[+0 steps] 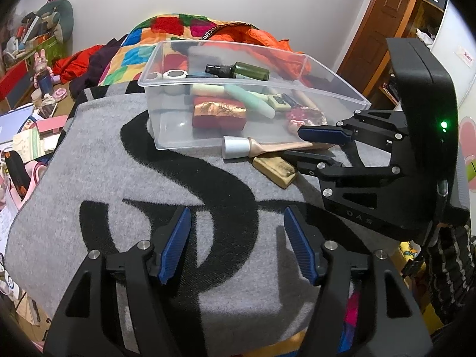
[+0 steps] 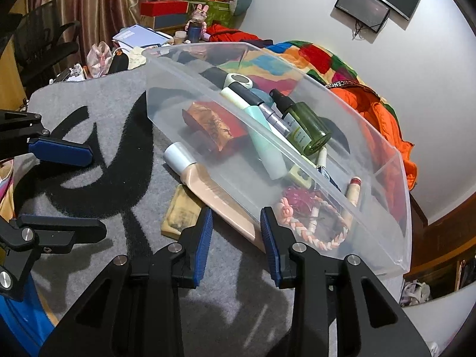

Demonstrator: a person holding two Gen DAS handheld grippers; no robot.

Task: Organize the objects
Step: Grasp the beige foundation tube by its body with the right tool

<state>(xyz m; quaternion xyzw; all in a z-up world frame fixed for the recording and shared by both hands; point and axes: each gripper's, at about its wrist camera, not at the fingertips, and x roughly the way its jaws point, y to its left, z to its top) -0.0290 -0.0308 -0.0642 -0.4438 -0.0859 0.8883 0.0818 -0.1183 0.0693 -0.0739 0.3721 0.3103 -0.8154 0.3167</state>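
A clear plastic bin (image 1: 166, 56) (image 2: 398, 178) stands on a grey blanket and holds a green spray bottle (image 1: 250, 70) (image 2: 306, 125), a red-gold packet (image 1: 218, 113) (image 2: 214, 125), tubes and a braided ring (image 2: 312, 226). A peach tube with a white cap (image 1: 238, 147) (image 2: 205, 187) lies outside against the bin's near wall. A gold bar (image 1: 275, 171) (image 2: 181, 211) lies beside it. My right gripper (image 2: 236, 229) (image 1: 300, 145) is open, its fingers on either side of the tube's flat end. My left gripper (image 1: 236, 244) (image 2: 80, 187) is open and empty over the blanket.
The grey blanket with black lettering (image 1: 119, 184) (image 2: 98, 110) covers the work surface. A colourful quilt (image 1: 166, 29) and an orange jacket (image 2: 383, 113) lie behind the bin. Cluttered boxes and papers (image 1: 26, 125) sit at the left. A wooden door (image 1: 383, 20) is at the right.
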